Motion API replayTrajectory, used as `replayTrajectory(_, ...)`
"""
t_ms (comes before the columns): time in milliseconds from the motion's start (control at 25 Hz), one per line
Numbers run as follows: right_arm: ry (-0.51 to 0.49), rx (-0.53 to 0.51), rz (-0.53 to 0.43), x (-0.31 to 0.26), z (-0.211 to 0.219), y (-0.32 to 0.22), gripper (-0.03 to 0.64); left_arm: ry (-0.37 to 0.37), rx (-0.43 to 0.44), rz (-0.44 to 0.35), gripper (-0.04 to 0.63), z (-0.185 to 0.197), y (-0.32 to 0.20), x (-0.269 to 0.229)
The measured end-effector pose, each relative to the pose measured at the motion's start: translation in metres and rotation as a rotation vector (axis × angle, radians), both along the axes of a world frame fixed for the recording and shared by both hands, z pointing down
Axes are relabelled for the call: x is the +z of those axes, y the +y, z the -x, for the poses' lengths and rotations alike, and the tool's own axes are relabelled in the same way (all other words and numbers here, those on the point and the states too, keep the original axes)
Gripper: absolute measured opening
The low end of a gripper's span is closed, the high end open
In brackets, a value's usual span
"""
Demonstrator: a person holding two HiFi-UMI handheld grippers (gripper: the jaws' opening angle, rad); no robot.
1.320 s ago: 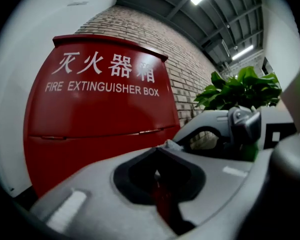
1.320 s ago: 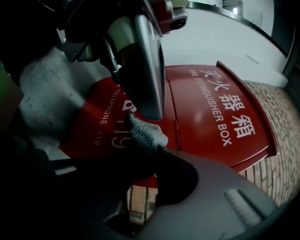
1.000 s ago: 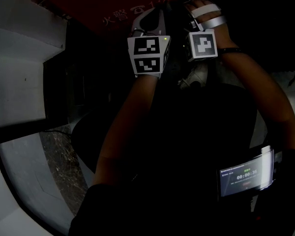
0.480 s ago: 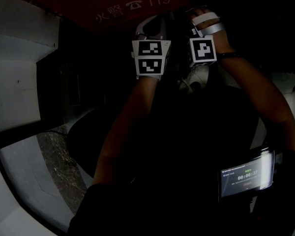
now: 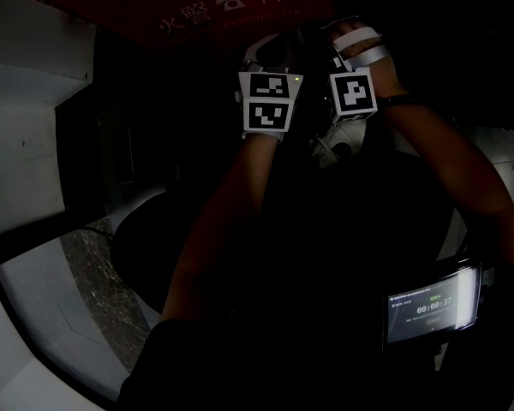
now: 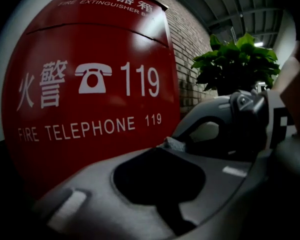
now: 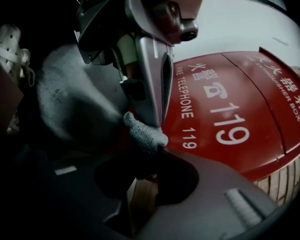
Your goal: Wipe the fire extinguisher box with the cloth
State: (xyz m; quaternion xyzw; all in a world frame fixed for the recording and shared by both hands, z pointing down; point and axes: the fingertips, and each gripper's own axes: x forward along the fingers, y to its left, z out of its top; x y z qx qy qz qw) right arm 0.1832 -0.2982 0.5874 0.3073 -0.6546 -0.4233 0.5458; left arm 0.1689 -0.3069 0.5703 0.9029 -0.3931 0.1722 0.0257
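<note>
Both grippers meet on one small piece of grey cloth (image 7: 142,133), right in front of the red fire extinguisher box (image 6: 90,84). In the right gripper view the right gripper (image 7: 149,146) has its two jaws closed together on the knitted end of the cloth, and the tip of the left gripper comes down from above to the same piece. In the left gripper view the left gripper (image 6: 169,148) also has its jaws pressed together, with a little grey corner of the cloth showing at the tips, and the right gripper reaches in from the right side to this corner. A bigger grey, blurred mass at the left of the right gripper view looks like more of the same cloth. The box stands upright against a brick wall (image 6: 187,49), and its front carries white characters, a telephone sign, "119" and "FIRE TELEPHONE 119". The cloth is very near to this red front, but I cannot tell if it touches it. A green plant (image 6: 235,64) stands behind, at the right of the box. The head view is very dark: the two marker cubes (image 5: 267,101) are side by side under the lower edge of the box, and a lit screen (image 5: 428,306) sits on the person's right forearm.
</note>
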Motion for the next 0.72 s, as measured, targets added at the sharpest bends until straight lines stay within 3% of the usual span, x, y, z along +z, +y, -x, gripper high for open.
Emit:
replayTrajectory(320,0.026,0.007,0.036,0.023,-0.003,-0.005,0.08,-0.041,0.022,0.053,0.003,-0.007,0.002,0.032)
replayTrajectory(720,0.017,0.001,0.056,0.03,-0.001,-0.004,0.08,-0.042,0.005,0.089,0.003,-0.004,0.0,0.045)
